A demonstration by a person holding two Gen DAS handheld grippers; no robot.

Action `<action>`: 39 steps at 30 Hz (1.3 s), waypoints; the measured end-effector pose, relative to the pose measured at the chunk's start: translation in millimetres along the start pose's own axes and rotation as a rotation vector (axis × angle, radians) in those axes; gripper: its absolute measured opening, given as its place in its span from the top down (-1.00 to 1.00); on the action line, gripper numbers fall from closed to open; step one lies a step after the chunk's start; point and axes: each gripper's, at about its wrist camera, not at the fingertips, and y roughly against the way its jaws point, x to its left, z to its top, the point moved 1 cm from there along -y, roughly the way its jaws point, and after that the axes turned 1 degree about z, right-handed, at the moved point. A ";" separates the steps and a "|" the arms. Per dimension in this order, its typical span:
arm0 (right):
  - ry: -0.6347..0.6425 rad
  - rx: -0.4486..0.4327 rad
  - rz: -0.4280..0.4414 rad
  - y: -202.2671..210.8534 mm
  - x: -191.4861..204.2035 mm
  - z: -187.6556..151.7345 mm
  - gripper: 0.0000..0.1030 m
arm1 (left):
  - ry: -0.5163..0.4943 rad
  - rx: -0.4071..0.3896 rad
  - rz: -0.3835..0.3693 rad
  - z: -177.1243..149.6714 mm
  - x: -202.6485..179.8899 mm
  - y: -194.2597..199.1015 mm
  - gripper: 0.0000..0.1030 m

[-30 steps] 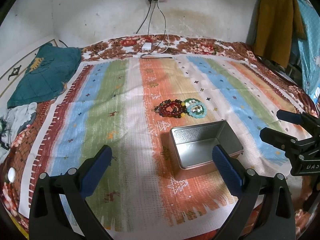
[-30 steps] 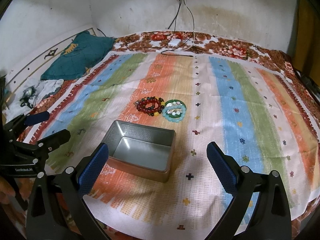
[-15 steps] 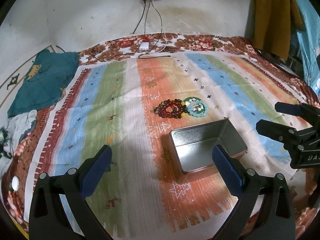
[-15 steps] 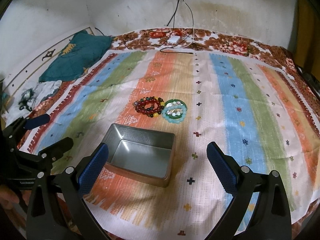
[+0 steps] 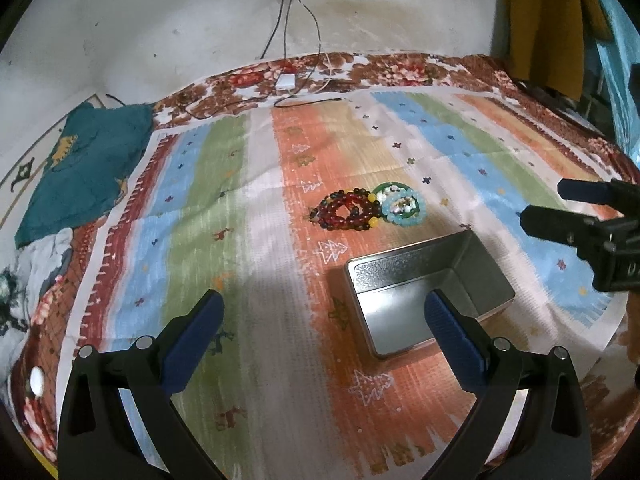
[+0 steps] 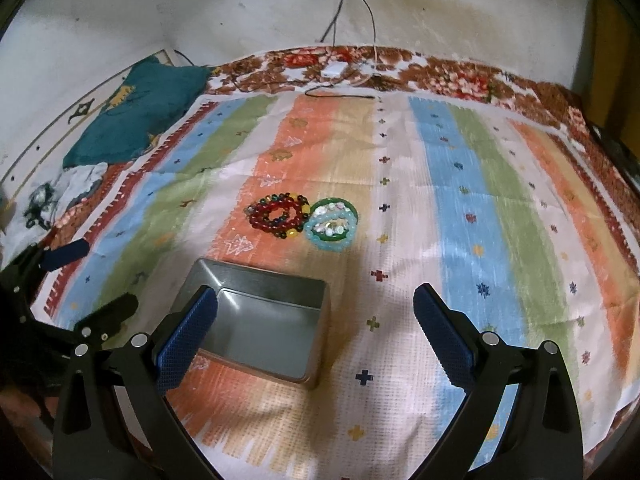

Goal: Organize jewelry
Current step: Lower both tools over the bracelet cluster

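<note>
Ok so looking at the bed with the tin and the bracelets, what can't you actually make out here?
- Tin: near left corner hidden behind the right gripper finger in the right wrist view.
- Bracelets: piled and overlapping; how many cannot be counted in either view.
- Left gripper: its body is cut off by the bottom edge in the left wrist view.

Shiny embossed metal tin (image 5: 428,292), glossy, perhaps glass, bead bracelets (image 5: 348,210), matt woven striped cloth (image 5: 256,240), textured tool pads (image 6: 186,340)
</note>
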 end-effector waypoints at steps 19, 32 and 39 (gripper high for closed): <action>-0.050 0.047 -0.007 -34.3 -9.7 22.6 -0.93 | 0.071 0.058 0.002 30.1 5.9 -48.6 -0.89; -0.120 0.116 0.004 -64.3 -26.6 34.6 -0.93 | 0.131 0.131 -0.046 45.6 16.3 -89.7 -0.89; -0.101 0.143 0.003 -78.3 -25.7 38.2 -0.93 | 0.165 0.153 -0.059 51.3 21.5 -107.7 -0.89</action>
